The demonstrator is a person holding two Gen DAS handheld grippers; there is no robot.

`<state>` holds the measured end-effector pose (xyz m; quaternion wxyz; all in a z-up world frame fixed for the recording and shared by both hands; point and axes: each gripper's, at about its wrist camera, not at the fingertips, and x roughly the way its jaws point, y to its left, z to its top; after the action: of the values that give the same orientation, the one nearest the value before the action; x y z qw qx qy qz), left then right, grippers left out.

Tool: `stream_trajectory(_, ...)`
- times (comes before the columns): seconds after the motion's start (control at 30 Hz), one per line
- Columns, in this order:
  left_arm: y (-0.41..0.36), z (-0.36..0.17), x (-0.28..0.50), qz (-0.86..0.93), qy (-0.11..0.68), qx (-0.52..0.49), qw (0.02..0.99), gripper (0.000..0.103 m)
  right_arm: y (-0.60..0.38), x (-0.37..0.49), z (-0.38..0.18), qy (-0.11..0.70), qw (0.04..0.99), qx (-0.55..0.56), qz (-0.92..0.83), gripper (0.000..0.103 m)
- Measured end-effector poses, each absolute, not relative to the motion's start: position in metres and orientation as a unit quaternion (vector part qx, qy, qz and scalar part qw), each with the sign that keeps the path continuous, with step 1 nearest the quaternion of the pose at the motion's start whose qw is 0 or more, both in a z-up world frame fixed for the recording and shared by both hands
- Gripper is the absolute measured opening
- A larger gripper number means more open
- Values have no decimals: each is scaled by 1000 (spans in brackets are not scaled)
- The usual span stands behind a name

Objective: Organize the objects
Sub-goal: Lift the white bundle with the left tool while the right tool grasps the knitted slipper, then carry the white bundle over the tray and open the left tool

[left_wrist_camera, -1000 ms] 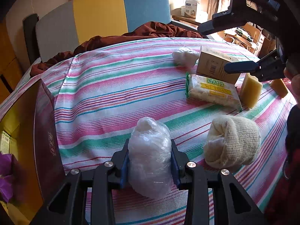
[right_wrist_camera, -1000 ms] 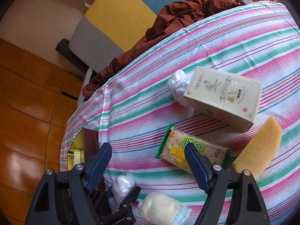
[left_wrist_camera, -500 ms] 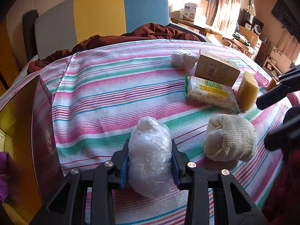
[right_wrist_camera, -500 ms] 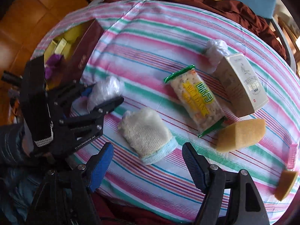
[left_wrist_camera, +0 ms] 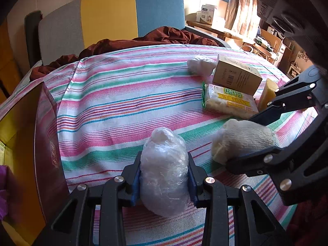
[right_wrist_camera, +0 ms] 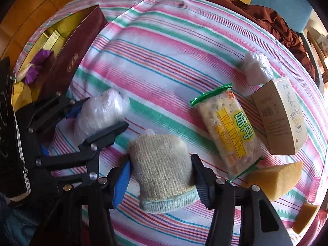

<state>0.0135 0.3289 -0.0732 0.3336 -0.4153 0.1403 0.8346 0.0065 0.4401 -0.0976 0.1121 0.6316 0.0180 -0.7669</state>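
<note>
A clear plastic-wrapped bundle (left_wrist_camera: 164,174) stands on the striped tablecloth (left_wrist_camera: 123,102), and my left gripper (left_wrist_camera: 164,162) is shut on it, one pad on each side. In the right wrist view that bundle (right_wrist_camera: 100,112) and the left gripper (right_wrist_camera: 102,114) sit at the left. A rolled cream knitted sock (right_wrist_camera: 160,164) lies just to their right. My right gripper (right_wrist_camera: 161,162) points down over the sock. Its jaws are closing, and both pads touch the sock's sides. The left wrist view shows the same grip (left_wrist_camera: 242,141) on the sock (left_wrist_camera: 244,139).
An open maroon box (right_wrist_camera: 69,61) with a yellow lining holds small items at the table's left edge. A cracker pack (right_wrist_camera: 227,131), a cardboard carton (right_wrist_camera: 283,119), a second plastic bundle (right_wrist_camera: 256,67), two yellow sponges (right_wrist_camera: 272,180) and a pink roller (right_wrist_camera: 315,188) lie on the right.
My right gripper swung round and came down over the knitted sock, and its jaws narrowed onto it. The left gripper kept still with the plastic bundle.
</note>
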Motion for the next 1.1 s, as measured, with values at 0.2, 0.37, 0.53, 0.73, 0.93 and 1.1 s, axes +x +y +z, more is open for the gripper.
stream_trajectory(0.2,328,-73,13,835,137,-415,334,39,469,7,-107,-82,93,606,-785,55)
stream_trajectory(0.37,328,-73,15,839,139,-408,332,37,473,5,-107,-92,96,605,-785,55)
stream_trajectory(0.53,328,-72,16,839,141,-408,331,36,465,-1,-102,-86,96,604,-787,55)
stream_trajectory(0.73,329,-65,18,831,136,-425,333,35,457,-6,-107,-80,95,603,-788,55)
stream_trajectory(0.93,323,-40,39,834,139,-402,351,35,453,-7,-109,-72,93,604,-788,55)
stream_trajectory(1.1,307,-19,50,840,127,-384,361,35,451,-8,-110,-65,91,606,-788,55)
